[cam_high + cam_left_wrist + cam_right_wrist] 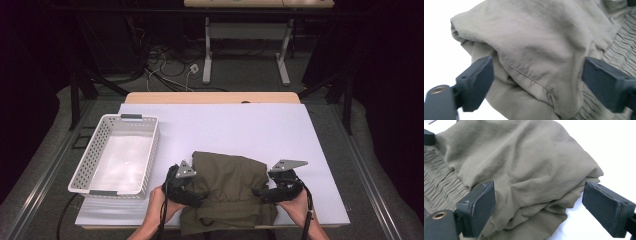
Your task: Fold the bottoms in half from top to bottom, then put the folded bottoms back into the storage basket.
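An olive-green garment (230, 182) lies folded and bunched at the front of the white table cover (240, 125), its lower edge hanging over the front. My left gripper (199, 196) is at the garment's left side. In the left gripper view this gripper (536, 80) is open, its jaws wide apart around a fold of the cloth (536, 37). My right gripper (261, 192) is at the garment's right side. In the right gripper view this gripper (537, 205) is also open, straddling the bunched edge of the garment (524, 165). A gathered elastic band (441, 182) runs along the cloth.
A white perforated plastic basket (98, 145) stands empty on the left of the table. Bare white surface stretches behind and to the right of the garment. Beyond the table are another table's legs (207, 55) and cables on the floor.
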A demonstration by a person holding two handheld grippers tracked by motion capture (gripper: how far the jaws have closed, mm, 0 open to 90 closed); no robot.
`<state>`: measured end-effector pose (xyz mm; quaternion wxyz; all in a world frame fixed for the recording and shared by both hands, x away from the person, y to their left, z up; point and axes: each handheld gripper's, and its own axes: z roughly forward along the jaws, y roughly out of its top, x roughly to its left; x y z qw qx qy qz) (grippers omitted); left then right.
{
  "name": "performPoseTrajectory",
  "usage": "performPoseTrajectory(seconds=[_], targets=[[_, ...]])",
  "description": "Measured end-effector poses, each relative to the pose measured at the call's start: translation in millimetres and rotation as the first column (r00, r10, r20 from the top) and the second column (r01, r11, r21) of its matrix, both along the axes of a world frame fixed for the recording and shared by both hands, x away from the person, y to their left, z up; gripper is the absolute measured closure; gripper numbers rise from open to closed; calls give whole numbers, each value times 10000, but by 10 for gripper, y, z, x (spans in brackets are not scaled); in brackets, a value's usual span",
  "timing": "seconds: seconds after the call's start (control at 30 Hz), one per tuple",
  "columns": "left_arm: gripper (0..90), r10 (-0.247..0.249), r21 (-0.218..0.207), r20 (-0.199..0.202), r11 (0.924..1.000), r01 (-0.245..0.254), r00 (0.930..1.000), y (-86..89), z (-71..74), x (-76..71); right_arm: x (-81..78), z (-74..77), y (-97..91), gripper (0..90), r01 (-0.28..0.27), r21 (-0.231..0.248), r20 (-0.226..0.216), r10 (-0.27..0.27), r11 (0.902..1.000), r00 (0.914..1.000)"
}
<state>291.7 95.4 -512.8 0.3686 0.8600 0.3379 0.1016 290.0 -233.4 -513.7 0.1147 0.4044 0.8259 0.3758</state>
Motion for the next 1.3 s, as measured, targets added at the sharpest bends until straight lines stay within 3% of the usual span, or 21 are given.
performPoseTrajectory(seconds=[0.27,0.53,0.63,0.83,1.03,1.17,1.3], targets=[[4,614,48,-96,9981,-613,9981,40,-45,63,42,-15,-13,64,155,40,-17,-155,9999,9999],[0,1110,261,-233,9935,-1104,9935,40,-106,127,81,-64,-20,16,472,-60,-95,-473,9989,9988],[0,1253,398,-258,9915,-1242,9918,34,-130,156,95,-84,-21,0,663,-88,-310,-665,9978,9973],[0,1387,681,-1031,9889,-1321,9850,0,-280,232,158,-189,49,0,696,-216,-983,-714,9973,9926],[0,1508,609,-1951,9881,-1415,9691,14,-406,293,224,-337,97,0,748,-800,-1679,-874,9940,9819],[0,1480,886,-1709,9870,-1344,9741,-3,-409,286,231,-374,98,3,827,-919,-1889,-990,9923,9770],[21,1308,950,-1610,9886,-1166,9783,-21,-401,269,210,-372,117,58,792,-1018,-1724,-960,9916,9803]])
